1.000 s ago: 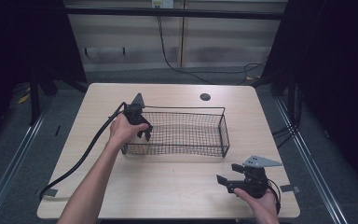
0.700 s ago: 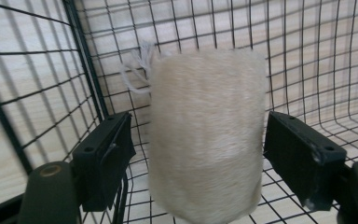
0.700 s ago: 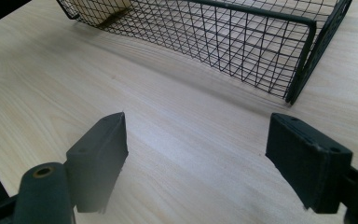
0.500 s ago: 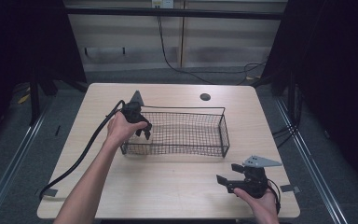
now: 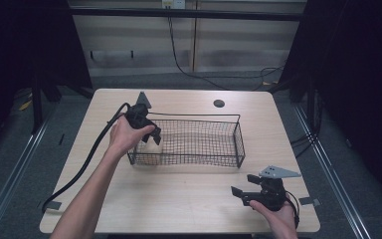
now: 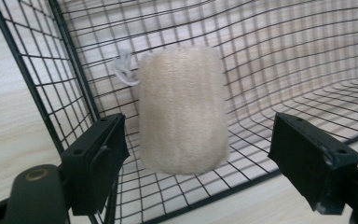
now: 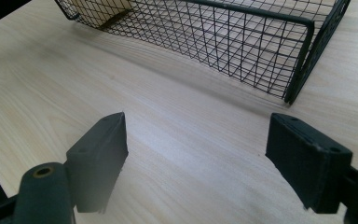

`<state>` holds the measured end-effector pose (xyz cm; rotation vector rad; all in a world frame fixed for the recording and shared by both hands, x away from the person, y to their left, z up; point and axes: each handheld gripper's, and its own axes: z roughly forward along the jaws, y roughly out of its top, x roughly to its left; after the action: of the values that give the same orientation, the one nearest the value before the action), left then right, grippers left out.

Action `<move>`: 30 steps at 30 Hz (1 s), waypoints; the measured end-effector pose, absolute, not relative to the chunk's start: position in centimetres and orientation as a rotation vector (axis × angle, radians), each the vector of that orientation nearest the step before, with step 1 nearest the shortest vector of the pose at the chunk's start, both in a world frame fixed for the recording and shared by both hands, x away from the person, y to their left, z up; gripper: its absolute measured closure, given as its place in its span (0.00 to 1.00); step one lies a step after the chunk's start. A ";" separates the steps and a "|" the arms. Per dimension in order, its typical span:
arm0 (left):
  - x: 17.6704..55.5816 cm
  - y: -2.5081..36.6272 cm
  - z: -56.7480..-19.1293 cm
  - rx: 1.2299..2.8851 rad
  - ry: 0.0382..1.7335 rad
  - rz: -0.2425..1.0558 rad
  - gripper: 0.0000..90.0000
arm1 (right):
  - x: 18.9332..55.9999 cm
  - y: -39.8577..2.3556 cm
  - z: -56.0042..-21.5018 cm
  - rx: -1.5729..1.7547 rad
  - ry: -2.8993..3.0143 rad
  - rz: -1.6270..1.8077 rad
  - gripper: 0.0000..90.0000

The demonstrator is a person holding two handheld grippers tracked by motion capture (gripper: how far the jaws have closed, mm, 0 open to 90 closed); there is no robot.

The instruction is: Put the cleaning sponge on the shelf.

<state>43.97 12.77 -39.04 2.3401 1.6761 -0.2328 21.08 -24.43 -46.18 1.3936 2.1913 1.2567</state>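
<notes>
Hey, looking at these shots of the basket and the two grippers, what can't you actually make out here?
- High view: the beige roll in the wire basket is mostly hidden behind the left gripper.
- Left gripper view: whether the roll stands on the basket floor or leans on the mesh; its far side is hidden.
- Right gripper view: the roll is cut off by the top edge.
- High view: the dark disc is too small to identify.

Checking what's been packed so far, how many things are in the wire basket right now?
1: a beige loofah sponge lying in the wire basket at its left end, between the open jaws of the left gripper. The rest of the basket looks bare.
</notes>
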 end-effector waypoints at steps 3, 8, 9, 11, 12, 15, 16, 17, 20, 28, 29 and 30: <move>43.7 13.0 -38.6 2.329 1.647 -0.224 0.21 | 21.1 -24.4 -46.1 1.390 2.194 1.256 0.23; 43.3 13.5 -38.0 2.300 1.567 -0.250 0.20 | 21.1 -24.4 -46.2 1.390 2.191 1.255 0.23; 43.2 13.9 -38.1 2.274 1.556 -0.287 0.20 | 21.1 -24.4 -46.1 1.391 2.192 1.255 0.23; 43.0 14.4 -38.1 2.246 1.530 -0.317 0.20 | 21.1 -24.4 -46.1 1.389 2.193 1.255 0.23; 43.0 14.7 -38.0 2.257 1.515 -0.319 0.20 | 21.1 -24.4 -46.1 1.390 2.193 1.254 0.23; 42.7 15.5 -37.8 2.247 1.489 -0.290 0.20 | 21.1 -24.4 -46.1 1.390 2.194 1.253 0.23; 42.6 15.7 -37.7 2.242 1.481 -0.288 0.20 | 21.1 -24.4 -46.2 1.391 2.194 1.251 0.23; 42.5 16.0 -37.6 2.239 1.465 -0.280 0.20 | 21.1 -24.4 -46.2 1.388 2.193 1.253 0.23; 41.9 16.7 -37.2 2.225 1.367 -0.252 0.20 | 21.1 -24.4 -46.2 1.390 2.192 1.252 0.23; 40.3 18.2 -37.1 2.244 1.255 -0.223 0.21 | 21.1 -24.3 -46.2 1.390 2.194 1.249 0.23; 40.1 18.4 -37.3 2.255 1.244 -0.235 0.23 | 21.2 -24.3 -46.2 1.391 2.195 1.249 0.23; 39.9 18.6 -37.4 2.259 1.238 -0.247 0.26 | 21.2 -24.3 -46.2 1.390 2.193 1.249 0.23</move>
<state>39.92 18.63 -37.43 2.2591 1.2378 -0.2470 21.17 -24.31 -46.21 1.3900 2.1934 1.2490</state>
